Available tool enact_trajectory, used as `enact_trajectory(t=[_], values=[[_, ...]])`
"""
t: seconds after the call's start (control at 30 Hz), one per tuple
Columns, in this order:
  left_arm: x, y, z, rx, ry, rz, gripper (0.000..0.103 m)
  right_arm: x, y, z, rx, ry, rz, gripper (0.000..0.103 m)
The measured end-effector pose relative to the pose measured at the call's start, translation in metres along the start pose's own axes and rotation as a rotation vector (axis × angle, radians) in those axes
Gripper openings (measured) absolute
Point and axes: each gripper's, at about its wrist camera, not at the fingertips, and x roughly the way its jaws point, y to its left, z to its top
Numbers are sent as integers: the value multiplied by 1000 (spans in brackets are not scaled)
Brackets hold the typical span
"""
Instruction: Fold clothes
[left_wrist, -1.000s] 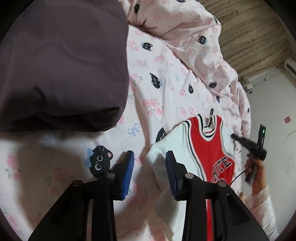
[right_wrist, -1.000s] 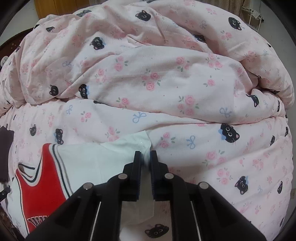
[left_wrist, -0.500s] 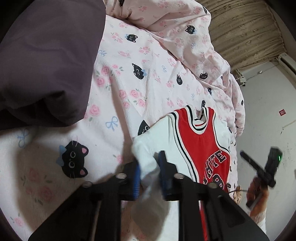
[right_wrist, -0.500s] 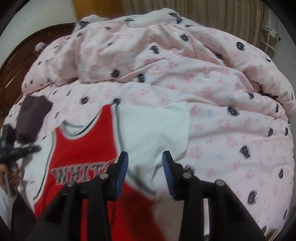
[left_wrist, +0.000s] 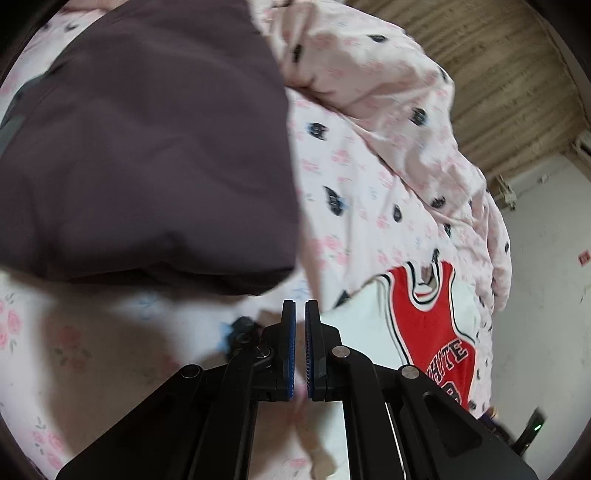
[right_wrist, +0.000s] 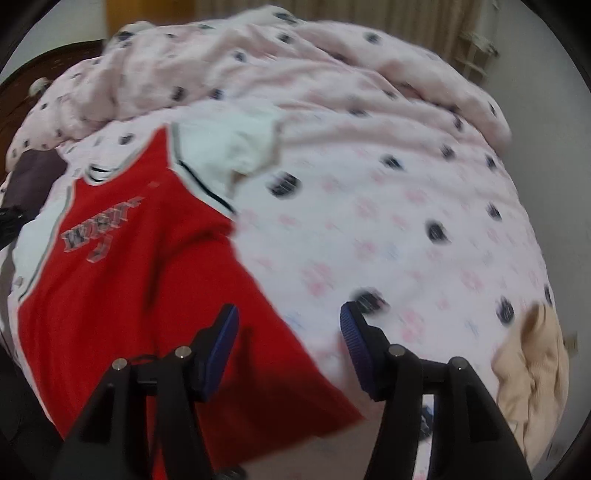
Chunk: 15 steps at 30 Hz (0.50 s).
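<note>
Setting: a bed with a pink cat-print sheet and a rumpled matching duvet behind it.
Garment: a red and white jersey lies face up on the sheet, white sleeves out to the sides, red hem toward the person.
Left gripper: jaws have just been closing and now stand pressed together; a strip of pale cloth seems to run between the pads, but blur makes it unclear whether this is the near white sleeve.
Right gripper: jaws have just been opening and stand spread, holding nothing, above the jersey's lower side edge.
Other cloth: a dark purple garment; a beige garment at the bed's edge.
Doing it well: probably pinch the side hem fully, then carry sleeve and hem across together, keeping the fold line straight.
</note>
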Motion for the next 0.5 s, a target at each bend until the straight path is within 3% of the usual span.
enact_trajectory(t=[0.1,0.23,0.27,0.3,0.33,0.37,0.4,0.5], values=[[-9,5,-4,-28,-11,-17,4,11,-29,-13,90,79,29,59],[-20,7,-12,-45,-28,-37,9,24,-38,-26,130,129,145,60],[-22,8,-15,-51,-27,-37,17,25,-36,-28,120,131,147,56],[-22,8,-18,-60,-24,-40,27,26,-35,-30,110,132,147,44],[-22,9,-21,-71,-18,-50,30,26,-33,-31,100,132,143,35],[-21,9,-24,-80,-8,-65,34,25,-33,-32,97,134,150,19],[-20,10,-27,-89,2,-80,34,23,-33,-34,97,138,167,11],[-15,5,-33,-89,28,-92,39,13,-33,-37,78,141,185,9]])
